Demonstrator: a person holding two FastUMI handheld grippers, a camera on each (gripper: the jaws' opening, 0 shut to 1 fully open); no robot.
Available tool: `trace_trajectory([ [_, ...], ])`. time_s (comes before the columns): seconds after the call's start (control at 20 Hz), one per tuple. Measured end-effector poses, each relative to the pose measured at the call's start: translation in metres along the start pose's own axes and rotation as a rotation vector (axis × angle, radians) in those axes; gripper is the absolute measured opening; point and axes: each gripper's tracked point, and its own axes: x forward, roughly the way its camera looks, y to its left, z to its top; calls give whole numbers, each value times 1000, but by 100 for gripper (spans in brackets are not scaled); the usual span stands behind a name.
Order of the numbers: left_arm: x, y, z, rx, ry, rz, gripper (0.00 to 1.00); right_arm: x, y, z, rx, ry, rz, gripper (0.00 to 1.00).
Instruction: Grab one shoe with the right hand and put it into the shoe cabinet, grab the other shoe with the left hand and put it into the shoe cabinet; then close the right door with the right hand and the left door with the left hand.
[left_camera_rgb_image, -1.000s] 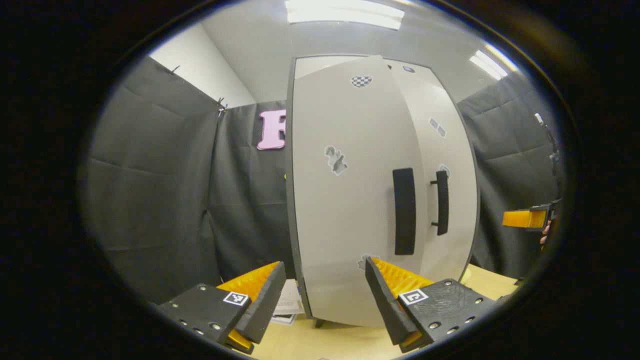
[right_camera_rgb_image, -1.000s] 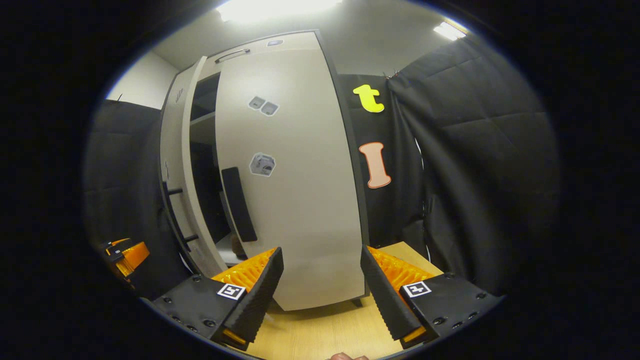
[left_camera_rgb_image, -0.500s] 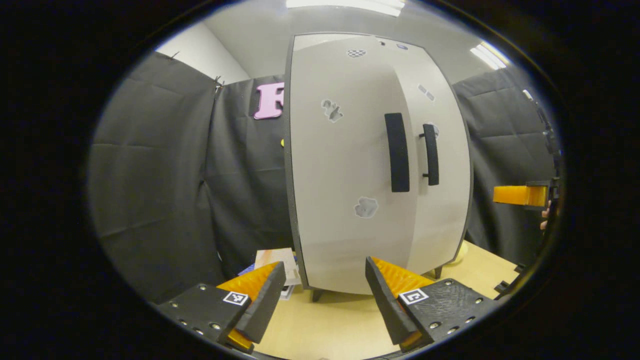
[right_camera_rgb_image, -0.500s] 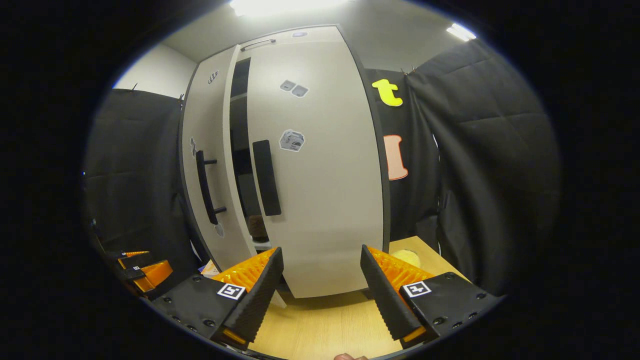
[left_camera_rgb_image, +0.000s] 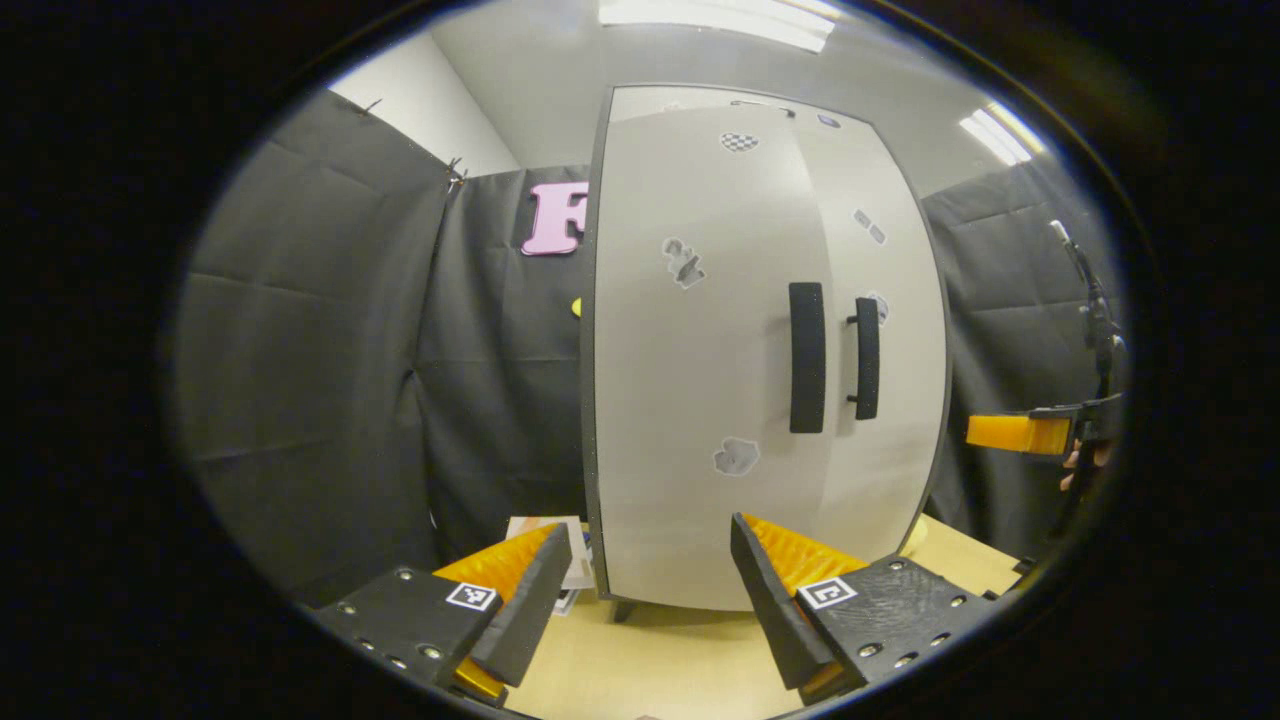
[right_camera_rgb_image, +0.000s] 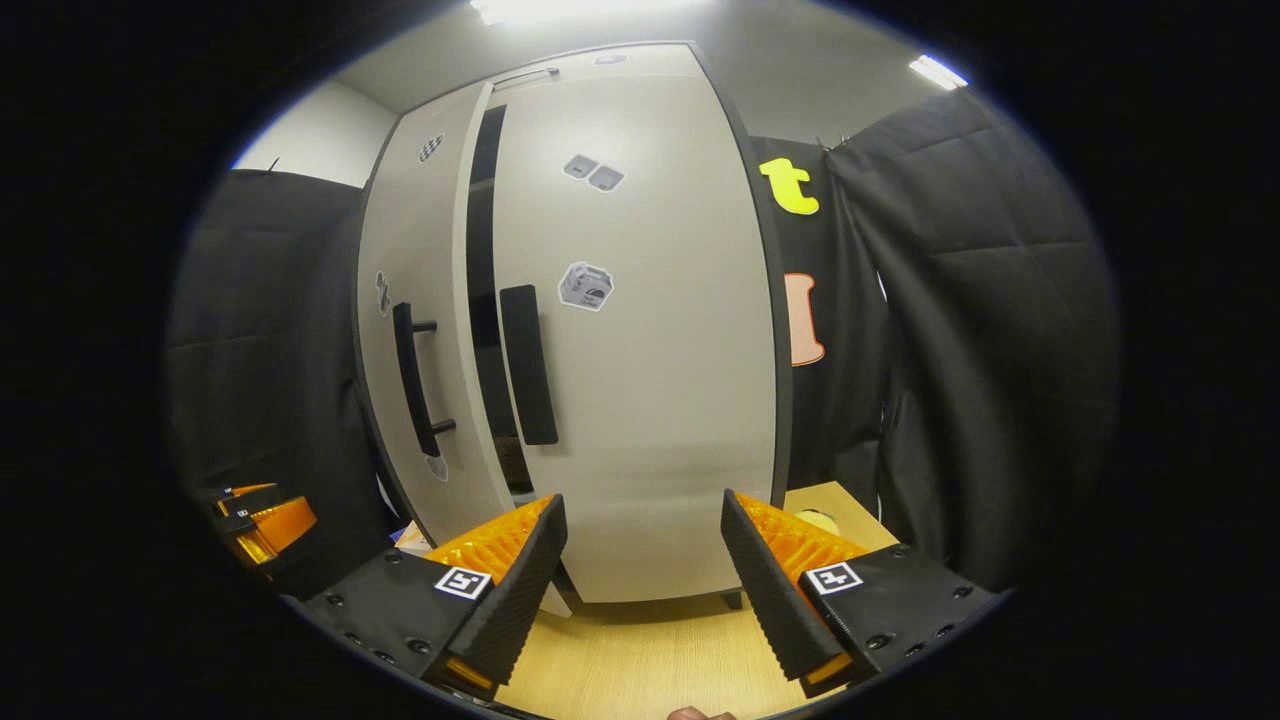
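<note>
A: What is the condition of the shoe cabinet (left_camera_rgb_image: 700, 400)?

B: In the left gripper view it is seen standing upright on the wooden table (left_camera_rgb_image: 680, 670), in front of the black cloth wall (left_camera_rgb_image: 320, 350). The right door (right_camera_rgb_image: 640, 330) is seen flush with the cabinet front. In the right gripper view the left door (right_camera_rgb_image: 415, 330) is seen slightly ajar, with a narrow dark gap (right_camera_rgb_image: 483, 300) between the two doors. The shoes cannot be made out through that gap.

A: What is noted on the doors?

B: A black vertical handle (left_camera_rgb_image: 806, 357) is mounted on the left door near the cabinet's centre line, and a second black handle (left_camera_rgb_image: 866, 358) on the right door just beside it. Small stickers (right_camera_rgb_image: 586, 285) are fixed to both doors.

A: What is the state of the left gripper (left_camera_rgb_image: 640, 590)?

B: It is held in front of the cabinet base, low, with its fingers spread apart and nothing between them. No contact with the cabinet is seen.

A: And the right gripper (right_camera_rgb_image: 640, 570)?

B: It is likewise held before the cabinet base, fingers spread and empty. In the left gripper view it (left_camera_rgb_image: 1020, 433) is seen to the right of the cabinet, apart from it.

A: Anything else near the cabinet?

B: Some papers (left_camera_rgb_image: 570, 560) are seen on the table at the cabinet's left foot
</note>
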Motion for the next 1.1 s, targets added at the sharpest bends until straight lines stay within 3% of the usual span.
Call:
trace_trajectory([
  [0.25, -6, 3, 13, 19, -20, 24, 99, 10, 19, -3, -18, 52, 59, 98],
  [0.55, -12, 5, 20, 64, -41, 49, 99, 20, 35, 15, -32, 27, 101, 98],
  [0.9, -17, 6, 23, 5, -70, 32, 99, 18, 33, 20, -51, 14, 97, 98],
  [1.0, -16, 5, 22, 0, -73, 30, 92, 16, 29, 21, -51, 9, 90, 98],
  [1.05, -17, 3, 22, -7, -72, 24, 92, 17, 26, 23, -47, 6, 84, 98],
  [1.1, -18, 1, 21, -16, -72, 15, 99, 16, 23, 25, -41, 1, 80, 98],
])
